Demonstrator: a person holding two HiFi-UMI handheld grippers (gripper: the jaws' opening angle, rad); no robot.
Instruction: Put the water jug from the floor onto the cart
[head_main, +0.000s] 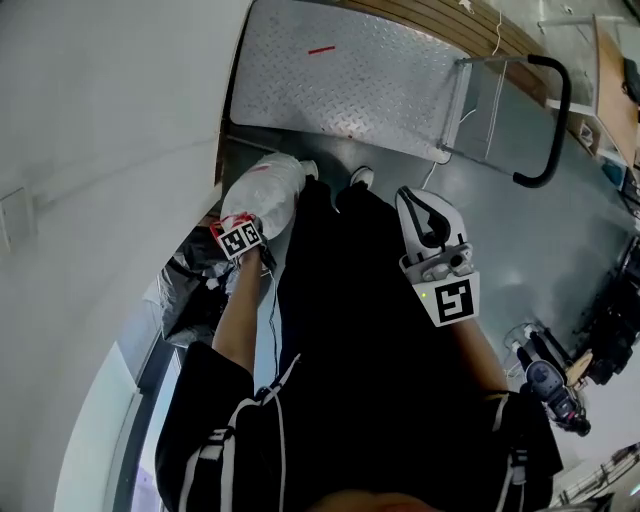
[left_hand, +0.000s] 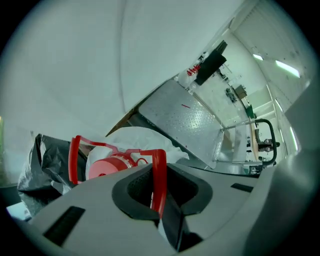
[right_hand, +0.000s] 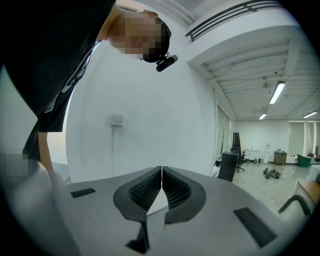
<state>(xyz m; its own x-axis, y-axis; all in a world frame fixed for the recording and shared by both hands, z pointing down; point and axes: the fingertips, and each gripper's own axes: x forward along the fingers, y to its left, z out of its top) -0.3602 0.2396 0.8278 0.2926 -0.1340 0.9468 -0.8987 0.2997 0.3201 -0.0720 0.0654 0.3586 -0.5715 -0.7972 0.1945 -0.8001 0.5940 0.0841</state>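
Observation:
The water jug (head_main: 268, 192) is wrapped in white plastic and hangs beside the person's legs, just in front of the cart. Its red cap (left_hand: 106, 166) and red carry handle (left_hand: 159, 172) fill the left gripper view. My left gripper (left_hand: 157, 195) is shut on that handle, pointing steeply down above the jug; its marker cube (head_main: 240, 238) shows in the head view. The cart's diamond-plate deck (head_main: 340, 70) lies ahead, with its black push handle (head_main: 556, 120) at the right. My right gripper (head_main: 416, 200) is held level with nothing between its shut jaws (right_hand: 161, 187).
A white wall runs along the left. A crumpled black plastic bag (head_main: 190, 285) lies on the floor by the wall, also visible beside the jug (left_hand: 42, 167). Wheeled equipment (head_main: 552, 385) stands at the lower right. Grey floor (head_main: 560, 250) spreads to the right of the cart.

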